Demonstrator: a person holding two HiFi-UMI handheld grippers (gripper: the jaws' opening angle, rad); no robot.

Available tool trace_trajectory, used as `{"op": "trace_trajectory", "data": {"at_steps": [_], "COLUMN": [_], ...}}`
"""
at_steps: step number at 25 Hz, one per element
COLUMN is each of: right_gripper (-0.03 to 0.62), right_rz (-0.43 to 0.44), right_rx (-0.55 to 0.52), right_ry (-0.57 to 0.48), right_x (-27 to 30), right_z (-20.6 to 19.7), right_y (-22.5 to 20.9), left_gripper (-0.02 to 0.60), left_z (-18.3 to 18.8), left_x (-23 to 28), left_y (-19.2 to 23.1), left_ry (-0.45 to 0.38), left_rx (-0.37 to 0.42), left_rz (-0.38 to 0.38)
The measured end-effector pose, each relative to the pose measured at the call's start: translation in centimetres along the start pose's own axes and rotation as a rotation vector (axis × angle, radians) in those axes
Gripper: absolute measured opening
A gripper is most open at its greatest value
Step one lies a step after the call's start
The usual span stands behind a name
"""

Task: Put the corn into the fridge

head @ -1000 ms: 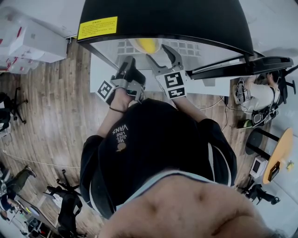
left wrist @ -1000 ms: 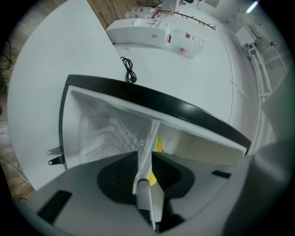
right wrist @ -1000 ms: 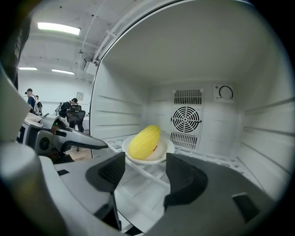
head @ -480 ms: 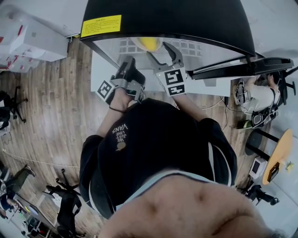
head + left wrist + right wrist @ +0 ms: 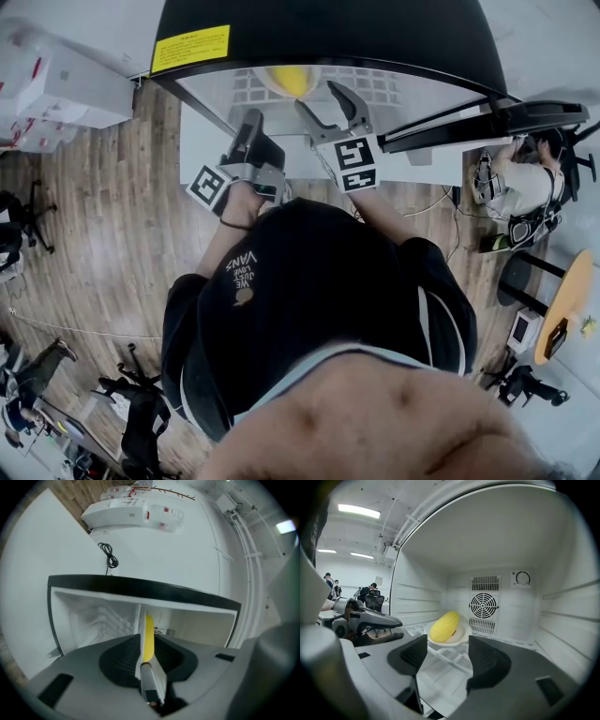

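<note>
The head view is filled at the bottom by the person's dark shirt; above it the fridge is seen from over its black top, on which a yellow label is stuck near the left corner; its door is swung out to the right. The left gripper is held at the left front edge of the open fridge; its jaws are pressed almost together with nothing gripped, and only a thin slit is left, through which a strip of yellow is glimpsed in the left gripper view. The right gripper is held at the mouth of the fridge; its jaws are spread wide, and only bare shelf is seen between them.

The corn is laid on a white plate toward the rear of the white wire shelf, left of centre and just in front of the round fan grille in the back wall; a dial is set above and to the right of the grille.

The room is floored in wooden planks; white boxes are stacked at the upper left, office chairs are scattered along the left edge, and a round wooden table is placed at the right, near a seated person; strip lights are mounted on the ceiling.
</note>
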State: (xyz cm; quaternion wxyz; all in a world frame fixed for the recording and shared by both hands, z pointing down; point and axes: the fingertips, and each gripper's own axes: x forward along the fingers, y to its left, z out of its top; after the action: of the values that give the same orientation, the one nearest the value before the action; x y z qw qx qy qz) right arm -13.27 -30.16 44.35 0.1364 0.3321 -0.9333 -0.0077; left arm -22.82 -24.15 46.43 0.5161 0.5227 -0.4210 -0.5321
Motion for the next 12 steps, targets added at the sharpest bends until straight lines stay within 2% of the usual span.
{"op": "trace_trajectory", "data": {"at_steps": [3, 7, 12], "right_gripper": [0.281, 0.281, 0.281], "right_rz": [-0.009, -0.023, -0.028], "right_rx": [0.01, 0.032, 0.056], "right_ry": [-0.007, -0.035, -0.055], "right_x": [-1.0, -2.3, -3.4], "right_z": [0.1, 0.2, 0.3], "right_y": [-0.3, -0.8, -1.2], "left_gripper": [0.072, 0.072, 0.072], "left_z": [-0.4, -1.4, -2.0], "left_x": [0.1, 0.1, 0.0], "left_y": [-1.0, -2.8, -3.9], "left_ry": [0.011, 0.055, 0.08], "left_rx": [0.061, 0.205, 0.328], "left_rz": [-0.031, -0.072, -0.089]}}
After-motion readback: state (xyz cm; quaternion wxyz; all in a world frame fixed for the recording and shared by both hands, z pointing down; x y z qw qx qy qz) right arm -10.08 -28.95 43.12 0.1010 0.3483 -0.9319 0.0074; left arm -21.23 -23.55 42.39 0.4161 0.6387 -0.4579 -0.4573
